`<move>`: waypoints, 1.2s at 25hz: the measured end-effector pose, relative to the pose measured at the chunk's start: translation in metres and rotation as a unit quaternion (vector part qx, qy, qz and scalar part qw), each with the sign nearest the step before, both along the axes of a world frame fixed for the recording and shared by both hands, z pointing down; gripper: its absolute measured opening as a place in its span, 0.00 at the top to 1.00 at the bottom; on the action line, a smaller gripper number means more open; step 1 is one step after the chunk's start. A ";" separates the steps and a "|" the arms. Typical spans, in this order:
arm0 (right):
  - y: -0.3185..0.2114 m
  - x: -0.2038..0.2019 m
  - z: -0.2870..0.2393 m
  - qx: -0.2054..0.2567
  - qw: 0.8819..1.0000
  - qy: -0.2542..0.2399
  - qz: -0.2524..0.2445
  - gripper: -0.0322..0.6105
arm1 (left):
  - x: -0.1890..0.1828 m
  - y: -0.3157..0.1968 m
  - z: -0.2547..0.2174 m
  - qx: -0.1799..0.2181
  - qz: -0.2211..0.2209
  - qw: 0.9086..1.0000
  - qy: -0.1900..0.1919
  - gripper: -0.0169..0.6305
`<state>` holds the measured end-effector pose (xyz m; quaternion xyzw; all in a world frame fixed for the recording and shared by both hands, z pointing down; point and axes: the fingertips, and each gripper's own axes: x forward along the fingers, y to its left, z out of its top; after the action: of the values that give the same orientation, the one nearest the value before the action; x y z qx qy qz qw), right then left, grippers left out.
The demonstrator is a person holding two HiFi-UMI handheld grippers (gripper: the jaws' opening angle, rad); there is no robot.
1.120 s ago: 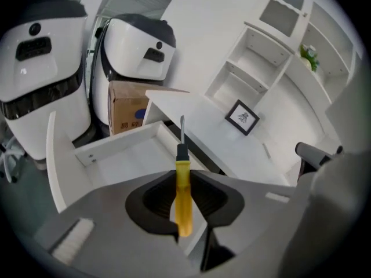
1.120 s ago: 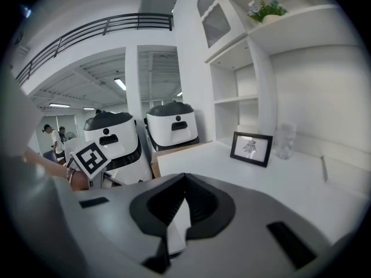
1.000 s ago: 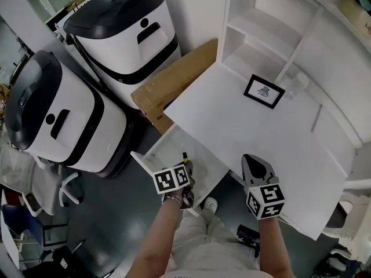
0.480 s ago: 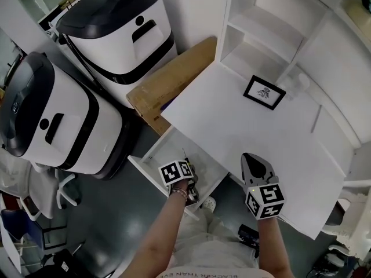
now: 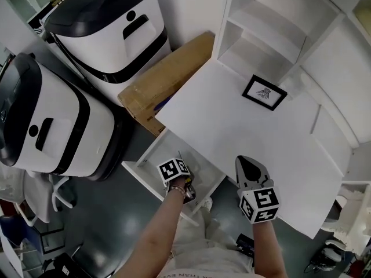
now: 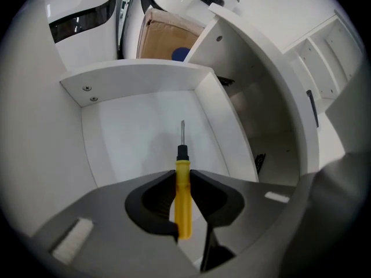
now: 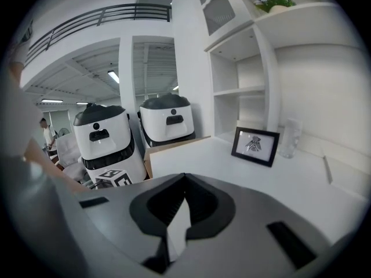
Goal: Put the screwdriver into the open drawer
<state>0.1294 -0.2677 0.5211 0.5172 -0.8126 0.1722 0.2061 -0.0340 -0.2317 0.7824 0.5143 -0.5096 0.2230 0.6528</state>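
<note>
A screwdriver (image 6: 183, 201) with a yellow handle and a thin metal shaft is clamped between the jaws of my left gripper (image 6: 183, 175). Its tip points down at the white floor of the open drawer (image 6: 130, 149). In the head view the left gripper (image 5: 185, 181) hangs over the open drawer (image 5: 148, 155), which juts out below the white desk (image 5: 226, 126). The shaft tip shows just beyond the marker cube. My right gripper (image 5: 250, 168) hovers above the desk's near edge, shut, with nothing in it. In its own view the right gripper (image 7: 185, 181) has its jaw tips touching.
A framed picture (image 5: 264, 92) stands on the desk before white shelves (image 5: 272, 28). A cardboard box (image 5: 165, 86) leans against the desk's left side. Two large white-and-black machines (image 5: 110, 22) (image 5: 49, 126) crowd the floor to the left of the drawer.
The left gripper has sunk toward the drawer with the screwdriver and rolled a little. The right gripper has drifted slightly left over the desk edge.
</note>
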 end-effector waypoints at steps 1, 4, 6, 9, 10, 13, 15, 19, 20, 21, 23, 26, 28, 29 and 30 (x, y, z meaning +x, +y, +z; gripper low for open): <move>-0.001 0.000 0.002 -0.002 1.000 0.001 0.001 0.96 | 0.000 0.000 0.004 -0.004 0.000 1.000 -0.002 0.85; -0.004 -0.001 0.008 -0.006 1.000 0.004 0.004 0.96 | 0.000 0.000 0.016 -0.014 -0.002 1.000 -0.008 0.85; -0.005 -0.003 0.012 -0.009 1.000 0.006 0.004 0.96 | 0.000 -0.002 0.021 -0.016 -0.005 1.000 -0.008 0.85; -0.002 -0.006 0.019 -0.018 1.000 0.010 -0.002 0.96 | 0.003 -0.004 0.027 -0.020 -0.002 1.000 -0.008 0.85; 0.000 -0.007 0.022 -0.022 1.000 0.010 -0.004 0.96 | 0.003 -0.004 0.029 -0.023 -0.001 1.000 -0.008 0.85; 0.004 -0.009 0.031 -0.034 0.999 0.004 -0.005 0.96 | 0.004 -0.002 0.035 -0.033 -0.007 0.999 -0.008 0.85; 0.006 -0.010 0.035 -0.039 0.999 0.002 -0.007 0.96 | 0.004 0.000 0.037 -0.041 -0.017 0.999 -0.004 0.85; 0.007 -0.011 0.040 -0.045 0.999 0.001 -0.011 0.96 | 0.006 0.003 0.041 -0.050 -0.028 0.998 0.004 0.85; 0.007 -0.011 0.040 -0.045 0.999 0.000 -0.010 0.96 | 0.006 0.004 0.043 -0.052 -0.026 0.998 0.001 0.85; 0.007 -0.011 0.040 -0.044 0.999 0.000 -0.010 0.96 | 0.005 0.005 0.045 -0.055 -0.026 0.998 -0.003 0.84; 0.007 -0.009 0.040 -0.044 0.999 0.000 -0.010 0.96 | 0.002 0.009 0.048 -0.065 -0.030 0.997 -0.008 0.84; 0.009 -0.006 0.040 -0.045 0.999 0.000 -0.007 0.96 | 0.003 0.014 0.051 -0.076 -0.037 0.996 -0.004 0.84; 0.010 -0.005 0.041 -0.047 0.999 -0.002 -0.004 0.96 | 0.006 0.014 0.050 -0.069 -0.038 0.997 0.005 0.81; 0.011 -0.005 0.041 -0.048 0.999 -0.003 -0.003 0.96 | 0.008 0.013 0.049 -0.065 -0.039 0.997 0.012 0.76; 0.011 -0.006 0.041 -0.048 0.999 -0.004 -0.003 0.96 | 0.010 0.011 0.048 -0.062 -0.040 0.997 0.022 0.70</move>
<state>0.1239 -0.2565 0.5624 0.5036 -0.8059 0.2120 0.2279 -0.0237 -0.2211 0.8302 0.4567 -0.5008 0.2162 0.7028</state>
